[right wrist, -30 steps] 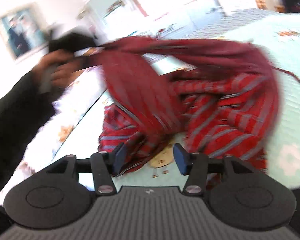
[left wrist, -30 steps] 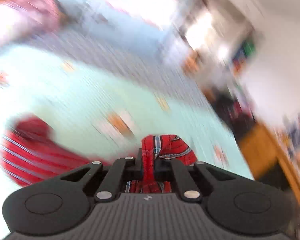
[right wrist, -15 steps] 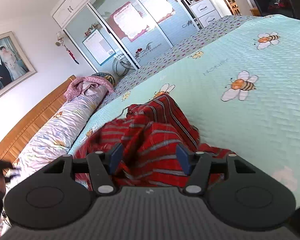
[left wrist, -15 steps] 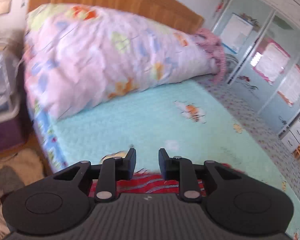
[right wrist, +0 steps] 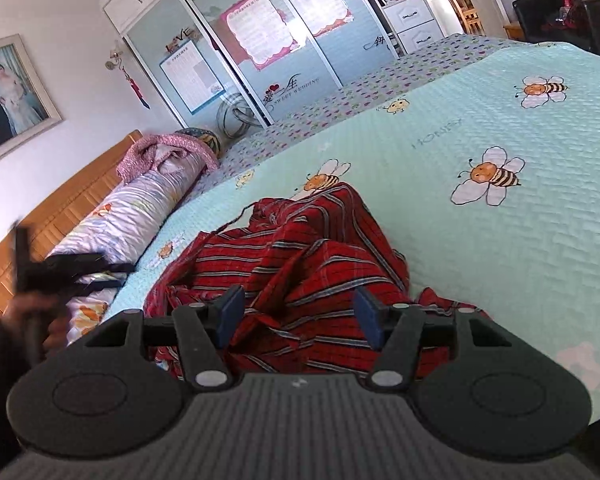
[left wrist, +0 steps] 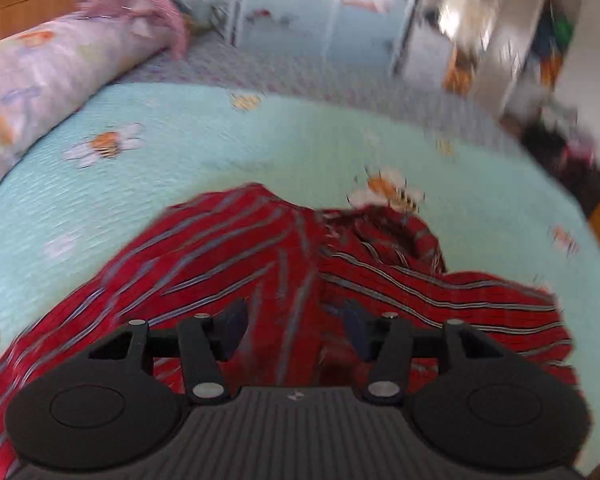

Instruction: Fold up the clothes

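Across both views a wide bed with a quilted mint bedspread, soft and ribbed in fine rows, printed with cartoon bees and the word "HONEY" near the far part; much bare cover to the right of and beyond the cloth, the far edge bordered by a grey strip with small coloured dots. Behind the bed a wardrobe with glassy sliding doors, carrying the letters "LOVE" on top of a poster and the sticker "SWEET WEDDING" low on the glass; other sheets on the doors too small to read. Along the left side a slatted wooden headboard and a long rolled quilt, shiny, pale lilac with orange prints, a pink knitted cloth thrown over its far end. On the wall a framed photograph. In the middle of the bedspread, just ahead of both tools, the red striped garment, woven, crumpled in a heap with grey and white lines, one thin cord sticking up at the far side; in the blurred left wrist view spread wide under the camera. Right gripper spread wide just above the near folds, blue pads holding nothing. Left gripper also spread, dark pads low over the cloth, nothing pinched; from the right wrist view seen only as a blurred black shape in a hand at the left edge
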Tool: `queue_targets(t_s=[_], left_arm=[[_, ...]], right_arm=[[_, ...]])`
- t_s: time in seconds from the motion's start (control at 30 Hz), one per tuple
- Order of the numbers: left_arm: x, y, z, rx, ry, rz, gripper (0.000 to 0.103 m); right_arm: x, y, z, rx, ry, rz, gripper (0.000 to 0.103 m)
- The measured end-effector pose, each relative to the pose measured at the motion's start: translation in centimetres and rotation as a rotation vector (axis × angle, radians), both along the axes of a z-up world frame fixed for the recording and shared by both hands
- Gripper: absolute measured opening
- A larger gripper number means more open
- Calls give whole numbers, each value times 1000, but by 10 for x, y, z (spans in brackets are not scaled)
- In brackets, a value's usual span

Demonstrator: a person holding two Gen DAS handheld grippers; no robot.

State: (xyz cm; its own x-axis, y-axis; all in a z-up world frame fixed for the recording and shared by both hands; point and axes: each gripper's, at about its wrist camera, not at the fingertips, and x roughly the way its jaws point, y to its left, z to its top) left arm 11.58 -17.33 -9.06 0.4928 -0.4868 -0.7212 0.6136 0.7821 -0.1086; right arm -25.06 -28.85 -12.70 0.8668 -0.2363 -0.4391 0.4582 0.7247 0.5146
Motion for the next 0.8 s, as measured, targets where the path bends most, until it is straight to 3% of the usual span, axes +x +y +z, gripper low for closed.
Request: queue_targets(t_s=[0.17,0.2,0.23,0.27,0.3,0.37,0.47,0.57,0.63,0.7,0.8], left_arm=[[41,-59,-44,227,-13,21,55],[48,-65,-55,280,7,18,51],[52,-66,-65,313,31,19,43],[54,-67,-75,337,53,24,22],[55,-61,-78,321,62,38,10],[53,-41,-76,251,53,87,3],[37,2,-48,135,-50,192,3],[13,60,-8,9,-179,311,3],[0,112,9,-72,-218,399,3],[-11,158,9,-118,-219,470,3],[-27,199,-8,-123,-166,499,4]], right_arm=[[-10,-15,-7,19,-7,-46,63],[-12,-18,-10,25,-2,-56,64],[-14,-21,-14,31,3,-66,64],[-15,-23,-16,33,11,-76,63],[-17,-26,-18,34,20,-86,64],[-22,-29,-20,26,24,-102,64],[-25,-34,-19,19,23,-109,64],[-26,-35,-10,-12,7,-111,64],[-23,-36,-1,-28,-19,-102,64],[-15,-36,7,-48,-41,-82,65],[8,-36,23,-93,-66,-28,69]])
